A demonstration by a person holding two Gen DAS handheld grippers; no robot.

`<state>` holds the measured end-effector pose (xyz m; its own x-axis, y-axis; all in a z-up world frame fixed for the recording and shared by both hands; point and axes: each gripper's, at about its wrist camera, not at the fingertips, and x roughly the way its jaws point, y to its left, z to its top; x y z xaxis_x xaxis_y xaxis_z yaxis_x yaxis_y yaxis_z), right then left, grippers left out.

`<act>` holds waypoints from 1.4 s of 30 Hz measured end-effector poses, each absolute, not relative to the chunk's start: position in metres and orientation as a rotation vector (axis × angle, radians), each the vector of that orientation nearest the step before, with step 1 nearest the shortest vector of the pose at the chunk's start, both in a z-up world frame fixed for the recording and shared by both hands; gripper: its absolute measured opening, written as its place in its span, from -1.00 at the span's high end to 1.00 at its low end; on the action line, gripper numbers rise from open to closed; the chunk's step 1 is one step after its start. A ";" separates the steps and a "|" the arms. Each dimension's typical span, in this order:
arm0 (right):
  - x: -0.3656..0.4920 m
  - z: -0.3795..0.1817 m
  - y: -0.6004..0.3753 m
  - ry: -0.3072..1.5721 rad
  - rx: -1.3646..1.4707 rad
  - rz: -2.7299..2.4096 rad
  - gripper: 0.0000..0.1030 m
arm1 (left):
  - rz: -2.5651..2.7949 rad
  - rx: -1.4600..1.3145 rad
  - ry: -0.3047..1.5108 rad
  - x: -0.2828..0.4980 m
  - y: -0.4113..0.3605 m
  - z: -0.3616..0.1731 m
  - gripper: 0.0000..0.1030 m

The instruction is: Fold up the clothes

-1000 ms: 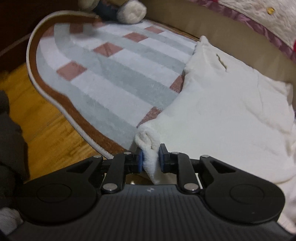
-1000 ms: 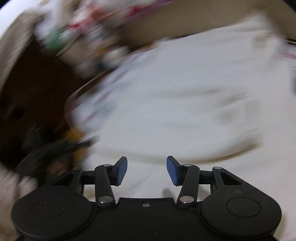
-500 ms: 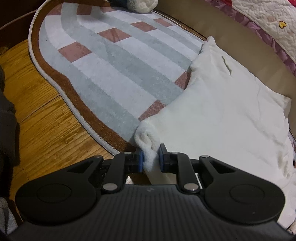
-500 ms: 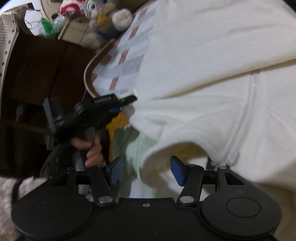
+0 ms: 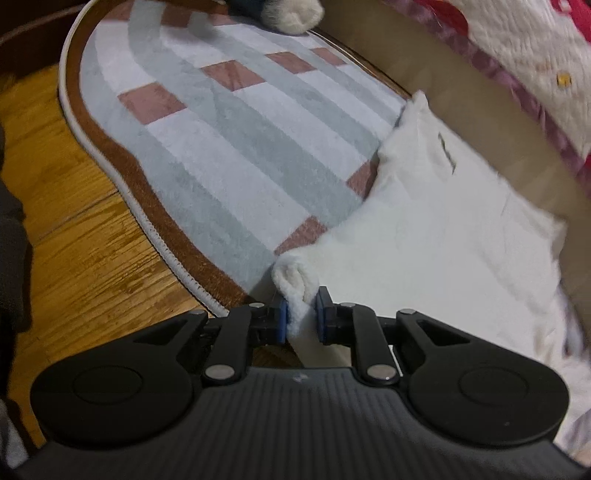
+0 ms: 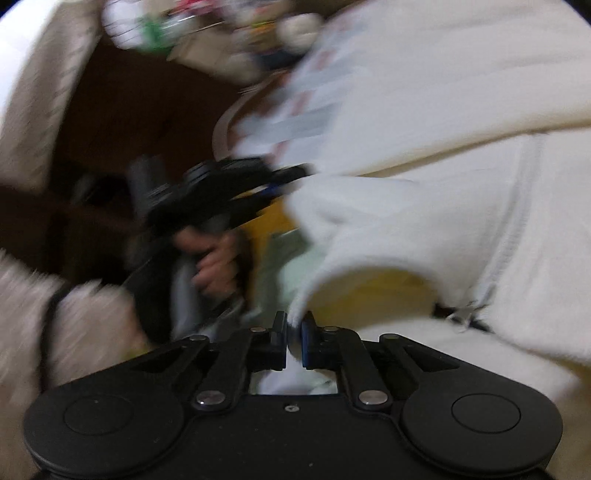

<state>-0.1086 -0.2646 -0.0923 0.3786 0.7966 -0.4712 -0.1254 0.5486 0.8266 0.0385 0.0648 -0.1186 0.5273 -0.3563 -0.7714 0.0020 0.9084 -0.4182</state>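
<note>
Here both claws pinch the white garment (image 5: 443, 236) over a striped rug (image 5: 236, 122) on wood floor (image 5: 74, 236).

You have a rug (image 5: 229, 147) on the wooden floor (image 5: 74, 251), banded in grey and pale stripes with dusty pink squares, edged in brown with a white cord border. At its far end sits a plush toy (image 5: 291, 14), only its white and dark lower part showing. Along the right runs a tan bed side (image 5: 461, 81), topped by a quilted white bedspread (image 5: 524, 55) with a purple trim. Your right wrist view shows dark wooden furniture (image 6: 129, 122), blurred.
</note>
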 end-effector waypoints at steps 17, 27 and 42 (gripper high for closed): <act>-0.111 -0.101 -0.245 1.243 0.659 0.782 0.73 | -0.157 -0.037 0.881 0.028 0.042 -0.098 0.34; -0.118 -0.051 -0.405 1.102 0.937 0.358 0.07 | -0.696 -0.060 0.827 -0.007 -0.034 -0.046 0.22; -0.209 -0.010 -0.678 0.861 0.946 -0.435 -0.25 | -1.364 0.149 1.344 -0.091 -0.159 -0.108 0.09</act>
